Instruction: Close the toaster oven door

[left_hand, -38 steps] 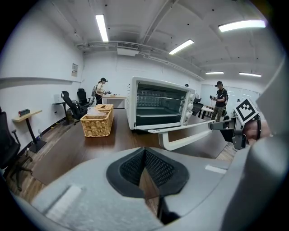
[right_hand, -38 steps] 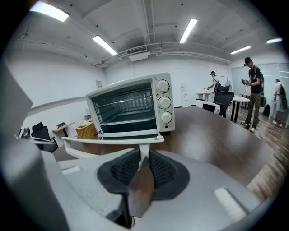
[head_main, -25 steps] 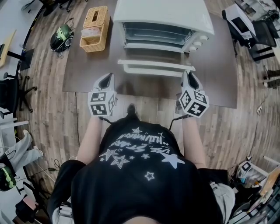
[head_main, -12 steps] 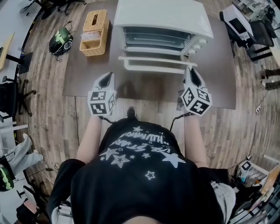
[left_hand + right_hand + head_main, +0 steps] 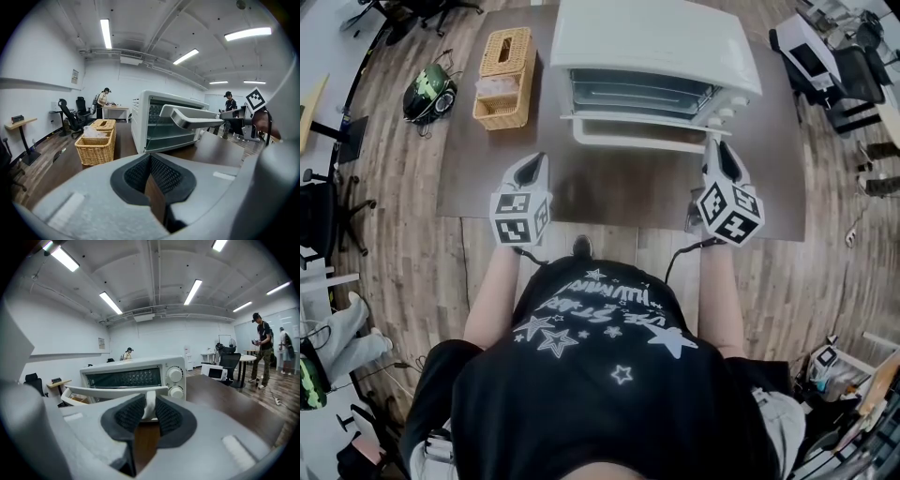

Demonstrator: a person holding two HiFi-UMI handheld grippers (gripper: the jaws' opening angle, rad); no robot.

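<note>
toaster oven sits at the far middle of the brown table, w/ a wicker basket just beside it on the person's left. its door is partway up and tilted, not yet against the oven face. racks show above it in the head view.

right gripper is clamped on the door handle at its right end, pads either side of the white post joining bar to door. left gripper is clenched on nothing, pads pressed together, over bare table nr the front edge, well apart from the oven.

what could go wrong, imo:
- grip is on a narrow, smooth-looking post at one end only. as the door swings through its arc the pads may slide off unless the wrist tips w/ it. if that happens partway, the door prob drops back & bangs.
- pushing from the right end could twist the door a bit, so the left side lags & it doesn't seat flush.
- oven looks light & nothing braces it (left gripper is idle), so a firm last shove might skid the box back or turn it toward the basket.
- knobs sit right by that handle end, so an overshoot could bump one w/ the jaw bodies.

easing off nr the end seems wise.
</note>
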